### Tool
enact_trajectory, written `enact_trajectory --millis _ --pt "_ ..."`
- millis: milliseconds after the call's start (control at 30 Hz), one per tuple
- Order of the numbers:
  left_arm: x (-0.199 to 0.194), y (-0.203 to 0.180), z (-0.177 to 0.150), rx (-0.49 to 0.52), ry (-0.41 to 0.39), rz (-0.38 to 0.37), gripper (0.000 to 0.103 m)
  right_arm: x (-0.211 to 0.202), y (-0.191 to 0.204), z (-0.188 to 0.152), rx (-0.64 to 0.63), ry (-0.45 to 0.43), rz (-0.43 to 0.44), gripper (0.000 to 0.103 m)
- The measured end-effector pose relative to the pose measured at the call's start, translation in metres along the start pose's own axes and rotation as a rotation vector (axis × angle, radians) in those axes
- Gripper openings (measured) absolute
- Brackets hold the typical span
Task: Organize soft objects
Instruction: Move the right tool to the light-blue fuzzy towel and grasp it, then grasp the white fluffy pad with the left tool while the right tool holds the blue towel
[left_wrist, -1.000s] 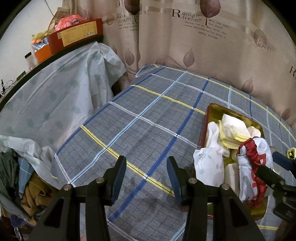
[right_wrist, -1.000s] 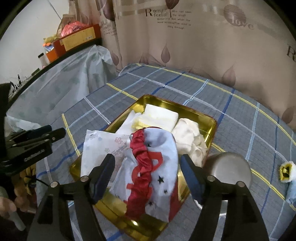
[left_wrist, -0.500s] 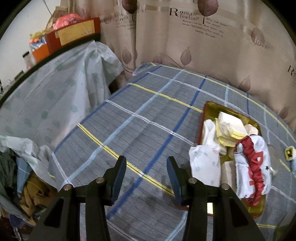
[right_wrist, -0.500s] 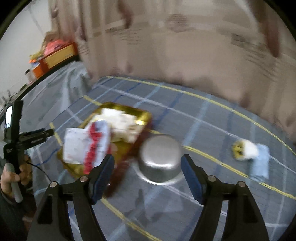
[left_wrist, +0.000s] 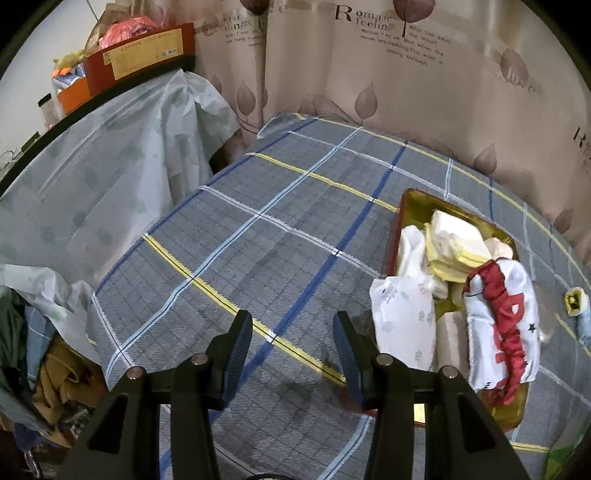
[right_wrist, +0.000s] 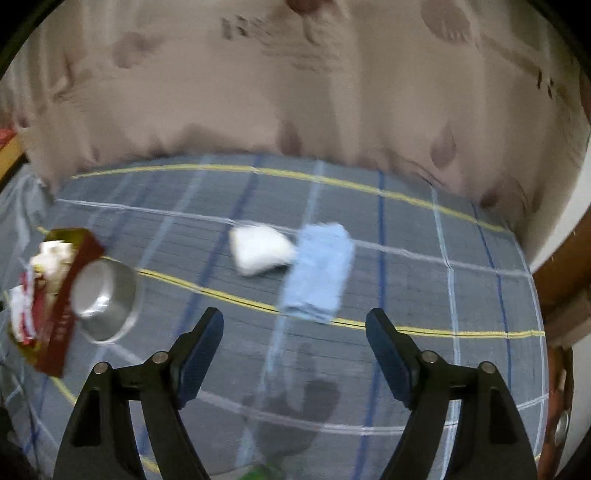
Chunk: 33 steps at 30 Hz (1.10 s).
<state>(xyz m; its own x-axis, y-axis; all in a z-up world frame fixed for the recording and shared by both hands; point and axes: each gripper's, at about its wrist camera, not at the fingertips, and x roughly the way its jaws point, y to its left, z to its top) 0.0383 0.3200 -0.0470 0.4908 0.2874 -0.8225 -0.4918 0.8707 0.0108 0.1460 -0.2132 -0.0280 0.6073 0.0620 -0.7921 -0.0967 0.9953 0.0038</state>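
A gold tray (left_wrist: 413, 201) on the plaid table holds several soft items: white and yellow folded cloths (left_wrist: 456, 242), a white printed cloth (left_wrist: 404, 325) and a white cloth with red trim (left_wrist: 502, 321). The tray shows at the left of the right wrist view (right_wrist: 59, 328). A folded light blue cloth (right_wrist: 317, 273) and a white rolled sock (right_wrist: 258, 249) lie on the table, ahead of my right gripper (right_wrist: 295, 332), which is open and empty. My left gripper (left_wrist: 291, 332) is open and empty, left of the tray.
A steel bowl (right_wrist: 103, 299) sits upside down beside the tray. A leaf-print curtain (left_wrist: 406, 92) hangs behind the table. A plastic-covered shelf (left_wrist: 110, 147) with boxes stands to the left. Clothes (left_wrist: 48, 369) pile below the table's left edge.
My right gripper has swung right, away from the tray, and now faces the blue cloth and white sock. The left gripper has barely moved.
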Motion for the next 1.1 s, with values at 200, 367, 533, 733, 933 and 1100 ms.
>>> enact_trajectory --millis 200,367,533,733,933,1100 --pt "0.005 0.001 -0.002 -0.001 -0.004 0.024 0.046 0.047 -0.026 0.002 0.057 0.079 0.017 0.077" --pt "0.000 0.001 -0.003 0.006 -0.016 0.050 0.046 0.086 -0.015 0.011 0.010 0.142 0.000 0.078" --pt "-0.011 -0.007 -0.003 0.058 -0.055 0.085 0.046 0.114 -0.020 0.022 0.029 0.171 0.009 0.079" --pt "-0.026 -0.034 0.006 0.135 -0.094 0.073 0.046 0.139 -0.023 0.027 0.040 0.173 -0.013 0.074" --pt "-0.034 -0.073 0.021 0.193 -0.123 0.038 0.046 0.137 -0.030 0.018 0.031 0.108 0.010 0.047" --pt "-0.040 -0.115 0.024 0.260 -0.138 -0.014 0.046 0.128 -0.039 0.007 0.035 0.062 0.041 0.030"
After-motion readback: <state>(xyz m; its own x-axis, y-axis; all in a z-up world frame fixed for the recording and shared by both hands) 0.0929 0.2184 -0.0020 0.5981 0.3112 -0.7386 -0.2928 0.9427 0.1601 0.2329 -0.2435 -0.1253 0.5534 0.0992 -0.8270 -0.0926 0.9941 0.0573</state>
